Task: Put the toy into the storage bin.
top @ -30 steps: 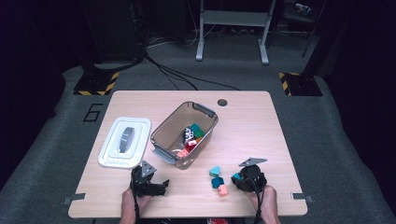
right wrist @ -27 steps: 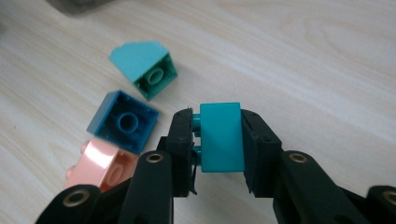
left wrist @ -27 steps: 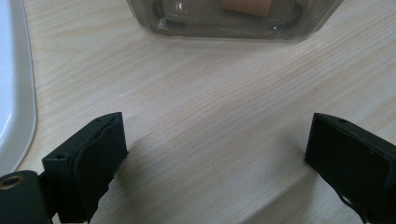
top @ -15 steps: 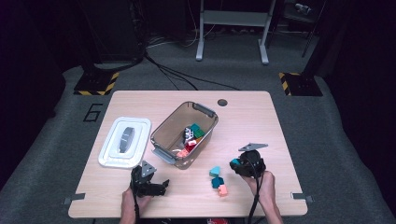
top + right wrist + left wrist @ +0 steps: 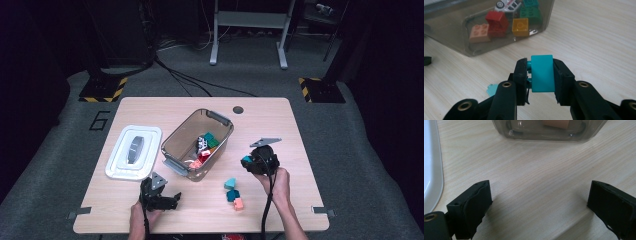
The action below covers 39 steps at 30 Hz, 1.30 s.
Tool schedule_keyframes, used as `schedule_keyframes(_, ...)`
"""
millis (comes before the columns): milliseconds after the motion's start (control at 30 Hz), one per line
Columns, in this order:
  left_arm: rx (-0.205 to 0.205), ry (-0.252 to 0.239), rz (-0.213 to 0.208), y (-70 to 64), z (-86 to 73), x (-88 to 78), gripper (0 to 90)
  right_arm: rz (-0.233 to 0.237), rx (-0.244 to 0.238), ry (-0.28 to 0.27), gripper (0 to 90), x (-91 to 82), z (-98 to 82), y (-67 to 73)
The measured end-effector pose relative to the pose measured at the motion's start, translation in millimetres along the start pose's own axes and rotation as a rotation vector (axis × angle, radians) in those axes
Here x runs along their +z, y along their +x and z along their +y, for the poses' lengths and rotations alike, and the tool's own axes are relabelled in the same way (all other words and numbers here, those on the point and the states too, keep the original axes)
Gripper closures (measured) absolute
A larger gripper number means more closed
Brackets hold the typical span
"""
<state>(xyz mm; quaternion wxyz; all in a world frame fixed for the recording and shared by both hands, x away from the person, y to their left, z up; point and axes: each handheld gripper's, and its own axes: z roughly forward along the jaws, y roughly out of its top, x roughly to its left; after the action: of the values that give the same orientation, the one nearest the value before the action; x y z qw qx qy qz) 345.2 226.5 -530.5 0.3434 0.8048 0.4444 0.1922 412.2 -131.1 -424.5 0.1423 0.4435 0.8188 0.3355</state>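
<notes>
**Observer:** Take me across the surface (image 5: pixel 280 115) from the left. What have you got?

**Operator:** Along the left edge I see the white lid (image 5: pixel 134 151), lying flat. Near the front edge, just left of centre, my left tool (image 5: pixel 172 198) rests low with its jaws wide apart and nothing between them; in the left gripper view there is only bare wood between the pads.

**Observer:** And the bin?

**Operator:** The clear bin (image 5: pixel 175 141) sits mid-surface, its long axis running from the front-left toward the back-right corner. Bricks and a small toy car lie in the end nearer me.

**Observer:** Then the right side.

**Operator:** My right tool (image 5: pixel 247 161) is lifted off the surface, right of the bin, jaws clamped on a teal brick (image 5: pixel 542 73). In the right gripper view the brick stands upright between the pads, studs facing the left pad. Three loose bricks (image 5: pixel 233 191) lie toward the front edge, between my two hands.

**Observer:** So what does the drop turn on?

**Operator:** I judge it's this: the bin's open top lies to the left of the held brick and slightly toward the back edge, near but not under it. The right tool is the nearer one, so it should carry over the right-hand wall.
</notes>
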Motion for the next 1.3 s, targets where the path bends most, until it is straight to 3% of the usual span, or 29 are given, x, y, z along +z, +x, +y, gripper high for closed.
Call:
schedule_keyframes(67,0.000,0.000,0.000,0.0,0.0,0.0,5.0,-0.002,0.009,0.001,67.7,-1.4,4.9,2.5)
schedule_keyframes(700,0.005,0.002,0.003,0.0,-0.2,-0.1,5.0,-0.008,-0.062,-0.044,67.7,-10.9,56.7,8.7)
schedule_keyframes(1300,0.007,0.002,0.003,0.1,-0.2,-0.1,5.0,0.000,-0.126,-0.063,67.7,-6.3,104.4,28.0)
